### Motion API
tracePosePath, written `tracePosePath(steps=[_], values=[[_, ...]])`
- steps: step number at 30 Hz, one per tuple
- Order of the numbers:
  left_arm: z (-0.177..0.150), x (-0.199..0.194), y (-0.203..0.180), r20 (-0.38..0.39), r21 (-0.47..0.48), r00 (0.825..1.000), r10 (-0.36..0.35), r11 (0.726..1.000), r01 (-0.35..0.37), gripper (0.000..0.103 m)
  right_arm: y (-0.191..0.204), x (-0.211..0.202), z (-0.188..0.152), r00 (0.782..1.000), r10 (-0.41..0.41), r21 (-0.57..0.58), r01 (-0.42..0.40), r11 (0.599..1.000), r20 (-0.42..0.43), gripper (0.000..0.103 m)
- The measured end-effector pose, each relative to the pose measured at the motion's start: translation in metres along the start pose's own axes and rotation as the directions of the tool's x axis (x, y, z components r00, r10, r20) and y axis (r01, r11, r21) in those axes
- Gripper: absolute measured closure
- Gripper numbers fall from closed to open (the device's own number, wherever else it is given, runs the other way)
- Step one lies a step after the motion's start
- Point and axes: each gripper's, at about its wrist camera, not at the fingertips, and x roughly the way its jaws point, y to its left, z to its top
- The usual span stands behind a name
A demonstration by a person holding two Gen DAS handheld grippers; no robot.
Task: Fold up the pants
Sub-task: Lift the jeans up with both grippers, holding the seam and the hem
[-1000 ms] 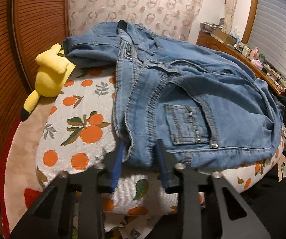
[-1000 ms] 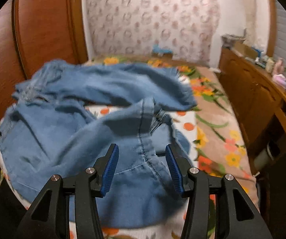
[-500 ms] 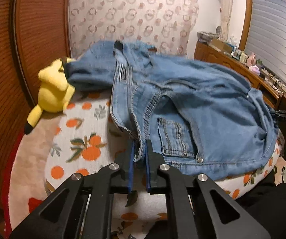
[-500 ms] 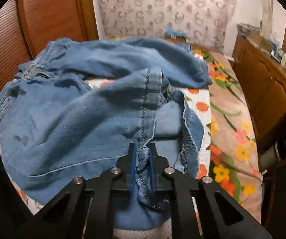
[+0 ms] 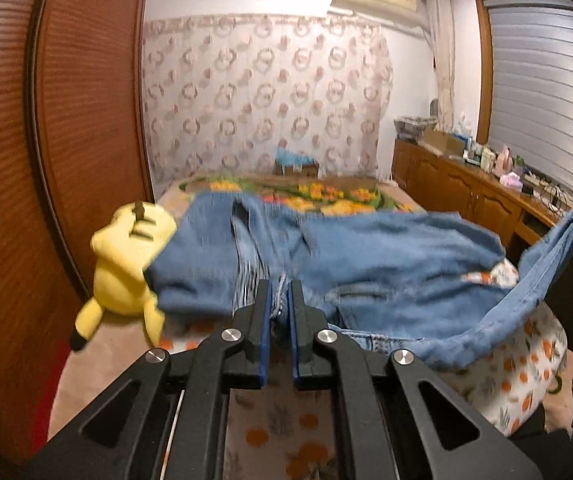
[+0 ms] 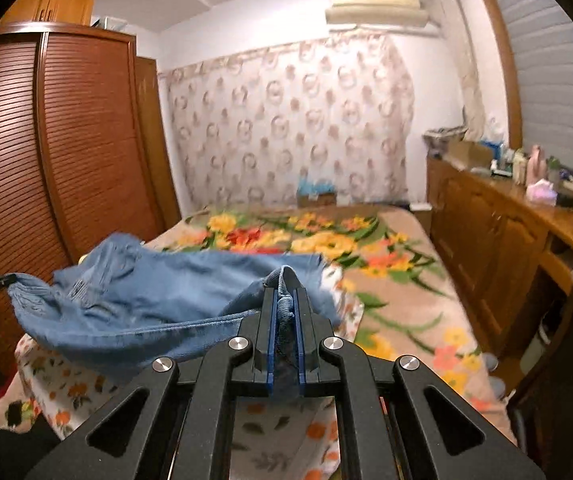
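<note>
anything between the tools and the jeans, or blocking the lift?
Nothing between them: the left tool and right tool are each clamped directly on denim of the jeans. The only neighbour is the yellow plush toy, touching the jeans' left edge; it may get dragged.

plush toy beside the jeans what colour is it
Yellow, with a dark tail tip; the plush toy shows only in the left wrist view.

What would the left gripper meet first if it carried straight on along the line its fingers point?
Probably the jeans it already grips: the left gripper faces their bunched denim, though blur leaves depth unclear.
</note>
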Motion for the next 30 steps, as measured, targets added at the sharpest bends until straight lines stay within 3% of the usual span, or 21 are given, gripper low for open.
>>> tracePosePath(steps=[8,19,30], values=[[0.039,0.034,-0.004,0.038,0.004,0.999,0.006,1.0,-0.006,0.095,0.005,0.025,-0.008,1.0,-0.027,0.027,0.027,0.999,0.011,0.096],[0.056,0.097,-0.002,-0.022,-0.002,0.999,0.025,1.0,-0.025,0.096,0.004,0.065,0.027,0.998,-0.045,0.039,0.046,0.998,-0.044,0.096],[0.056,0.141,0.004,-0.088,-0.005,0.995,0.036,0.999,-0.036,0.096,0.002,0.097,0.038,0.995,-0.057,0.031,0.06,0.998,-0.085,0.096]])
